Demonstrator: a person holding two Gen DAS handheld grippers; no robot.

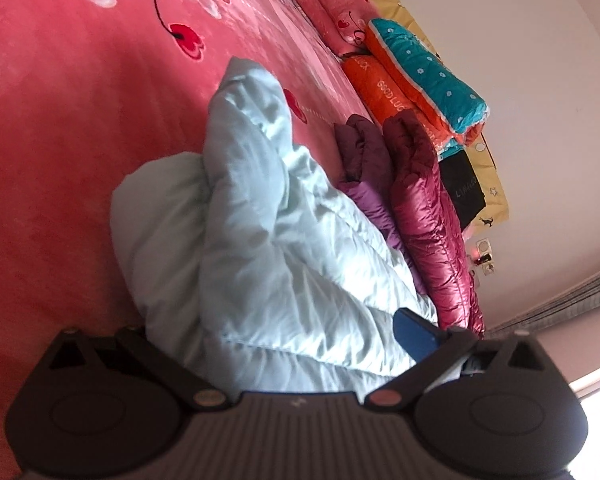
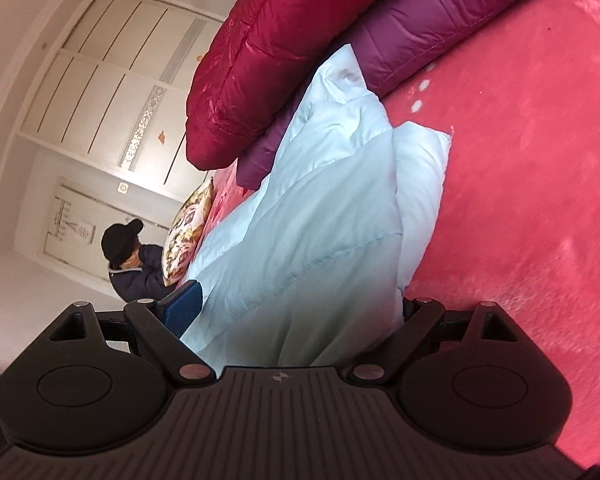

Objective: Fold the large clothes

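Left wrist view: pale blue padded jacket (image 1: 260, 240) bunched on the pink bedspread (image 1: 60, 120), lying straight ahead of the left gripper (image 1: 268, 344) and filling the gap between the widely spread jaws. Long axis running away from the jaws, up and slightly left. One blue pad (image 1: 414, 336) showing at the right side, resting against or just beside the fabric; other pad buried under cloth.

Right wrist view: same jacket (image 2: 320, 220) pouring in between the jaws of the right gripper (image 2: 300, 312), spread wide too, one blue pad (image 2: 184, 308) visible at the left, opposite one hidden. Cannot tell whether either pad presses the cloth.

Both hands about equally near. Red jacket (image 2: 268, 60) and purple jacket (image 2: 440, 28) beyond, the purple one touching the blue. Hem, sleeves and collar hard to make out in the crumple.
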